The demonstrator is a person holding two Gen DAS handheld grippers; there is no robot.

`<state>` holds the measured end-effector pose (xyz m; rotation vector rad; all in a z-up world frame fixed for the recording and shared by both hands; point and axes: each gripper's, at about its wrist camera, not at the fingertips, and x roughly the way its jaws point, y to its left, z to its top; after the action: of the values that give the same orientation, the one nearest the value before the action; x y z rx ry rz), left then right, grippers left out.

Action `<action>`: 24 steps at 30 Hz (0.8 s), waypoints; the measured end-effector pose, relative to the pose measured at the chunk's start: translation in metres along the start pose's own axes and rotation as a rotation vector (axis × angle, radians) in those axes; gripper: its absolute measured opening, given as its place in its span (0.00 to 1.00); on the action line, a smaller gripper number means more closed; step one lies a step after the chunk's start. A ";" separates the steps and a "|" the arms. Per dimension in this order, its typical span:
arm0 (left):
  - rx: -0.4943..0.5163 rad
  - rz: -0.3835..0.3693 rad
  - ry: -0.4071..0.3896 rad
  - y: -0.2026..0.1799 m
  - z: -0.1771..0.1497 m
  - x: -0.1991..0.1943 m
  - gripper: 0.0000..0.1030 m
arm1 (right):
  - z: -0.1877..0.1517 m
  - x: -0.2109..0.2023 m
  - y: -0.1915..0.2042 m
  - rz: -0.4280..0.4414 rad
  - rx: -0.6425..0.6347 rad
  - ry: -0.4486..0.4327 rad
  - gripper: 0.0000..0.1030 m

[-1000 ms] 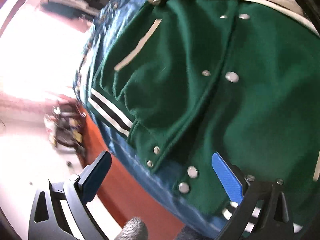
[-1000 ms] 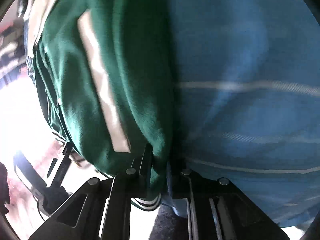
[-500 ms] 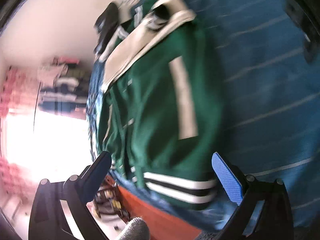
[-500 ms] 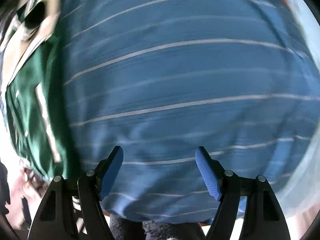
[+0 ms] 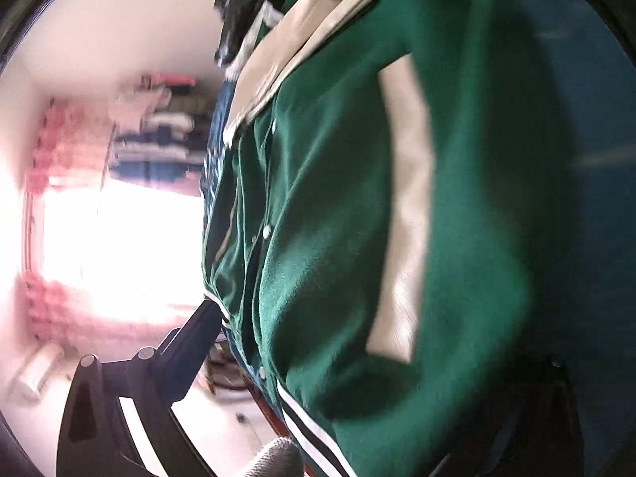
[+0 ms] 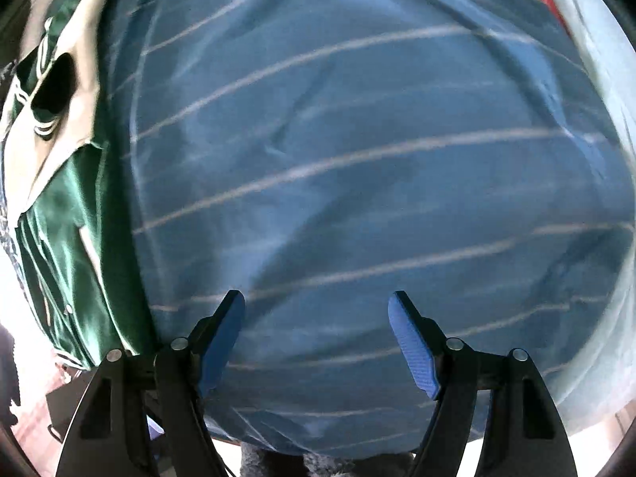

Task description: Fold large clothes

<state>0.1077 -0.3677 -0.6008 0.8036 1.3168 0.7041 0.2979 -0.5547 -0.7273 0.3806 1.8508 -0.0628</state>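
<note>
A: How are the right tongs [image 6: 316, 342] held?

B: Spread wide, nothing gripped, over the blue striped bedsheet [image 6: 357, 159]. The left tongs [image 5: 357, 377] cannot be judged; one finger is hidden.

A: And the green snap-button varsity jacket [image 5: 338, 238]?

B: Laid on the sheet, likely thick, soft, weighty; best taken at the striped hem. Only the left view shows the snaps closely.
</note>
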 end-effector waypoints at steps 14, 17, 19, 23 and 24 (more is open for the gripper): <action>-0.182 -0.300 0.001 0.093 0.032 0.012 0.18 | 0.187 -0.017 0.128 0.732 -0.187 -0.103 0.86; -0.197 -0.330 0.001 0.102 0.036 0.017 0.17 | 0.212 0.006 0.155 0.747 -0.154 -0.046 0.89; -0.210 -0.355 0.000 0.104 0.036 0.016 0.17 | 0.222 0.014 0.171 0.733 -0.120 -0.033 0.89; -0.216 -0.421 -0.014 0.120 0.031 0.019 0.17 | 0.219 0.029 0.208 0.666 -0.067 -0.045 0.29; -0.218 -0.443 -0.018 0.125 0.030 0.021 0.17 | 0.210 0.029 0.211 0.661 -0.052 -0.057 0.23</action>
<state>0.1405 -0.2842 -0.5066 0.3240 1.3164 0.4727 0.5454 -0.3974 -0.7890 0.9224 1.5870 0.4195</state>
